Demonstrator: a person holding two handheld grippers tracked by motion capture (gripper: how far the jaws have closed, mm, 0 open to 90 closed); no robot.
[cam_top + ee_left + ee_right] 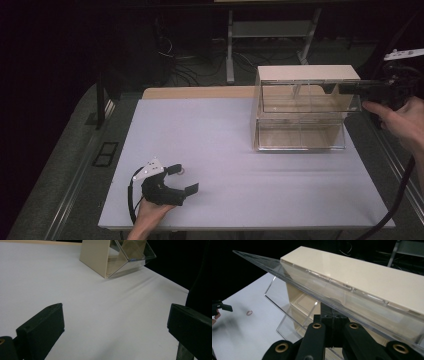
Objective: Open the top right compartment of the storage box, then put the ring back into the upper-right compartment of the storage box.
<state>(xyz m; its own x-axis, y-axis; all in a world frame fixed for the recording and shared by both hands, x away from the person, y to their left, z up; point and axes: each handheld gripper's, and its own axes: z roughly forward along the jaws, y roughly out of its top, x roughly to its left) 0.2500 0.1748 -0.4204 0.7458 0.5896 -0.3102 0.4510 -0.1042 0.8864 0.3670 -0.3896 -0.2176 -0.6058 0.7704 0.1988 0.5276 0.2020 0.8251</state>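
Note:
A cream two-tier display case [306,73] with clear flaps stands at the back right of the white table [225,145]. My right gripper [346,89] reaches in from the right and is shut on the edge of the upper clear flap [312,287], which is held raised and roughly level. In the right gripper view its jaws [332,313] meet under the flap, in front of the case's cream top [362,272]. My left gripper [184,179] rests open near the table's front left with nothing between its fingers [42,327]. A small ring [249,312] lies on the table by it.
The lower clear flap [300,135] hangs closed. Behind the table are metal desk legs [230,45] and cables on the dark floor. The case [96,255] is far from the left gripper, with bare white tabletop between them.

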